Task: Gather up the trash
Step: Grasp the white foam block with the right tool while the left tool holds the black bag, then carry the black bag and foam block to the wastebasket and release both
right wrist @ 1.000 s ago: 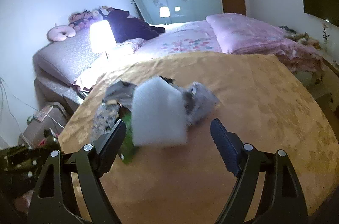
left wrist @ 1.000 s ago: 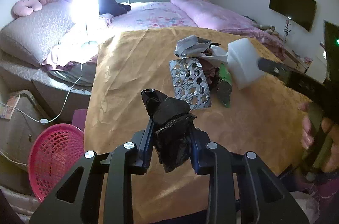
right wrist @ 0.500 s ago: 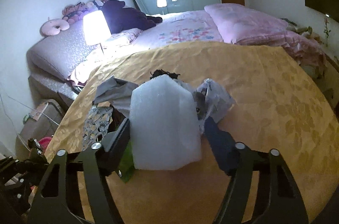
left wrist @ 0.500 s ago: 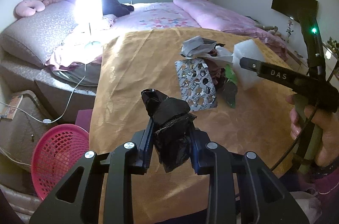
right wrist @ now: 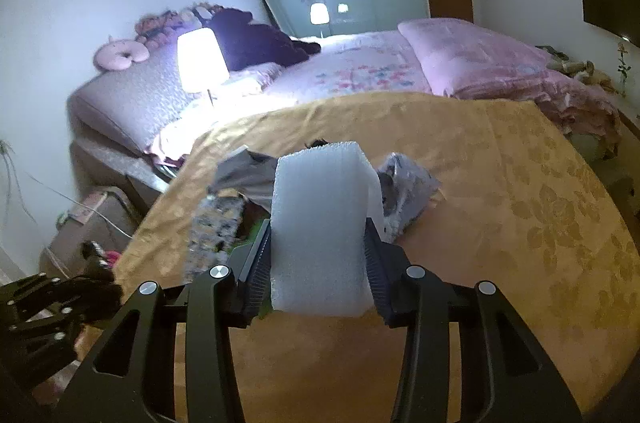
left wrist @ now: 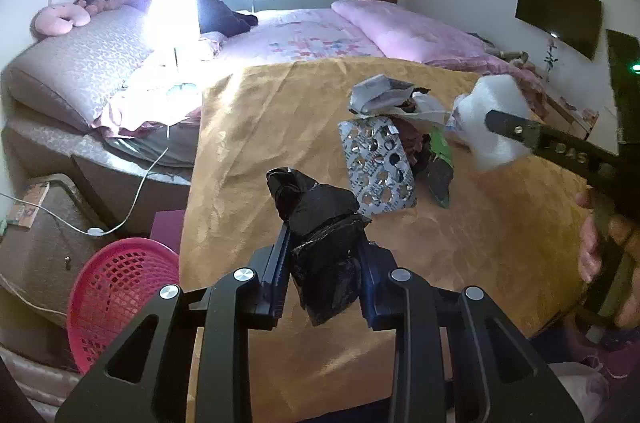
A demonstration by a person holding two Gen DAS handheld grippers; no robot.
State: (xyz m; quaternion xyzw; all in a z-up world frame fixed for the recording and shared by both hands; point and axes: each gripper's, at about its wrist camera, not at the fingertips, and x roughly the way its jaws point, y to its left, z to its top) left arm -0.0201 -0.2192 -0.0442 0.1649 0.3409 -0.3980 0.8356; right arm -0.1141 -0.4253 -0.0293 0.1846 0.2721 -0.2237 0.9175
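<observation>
White foam block sits squeezed between the jaws of the right gripper, which have closed onto its two sides, above the golden bedspread. The left gripper is clamped on a crumpled black plastic bag. On the bedspread, a silver blister pack, a green wrapper and grey crumpled paper lie together in a small pile. Beside the bed, a pink basket stands on the floor.
</observation>
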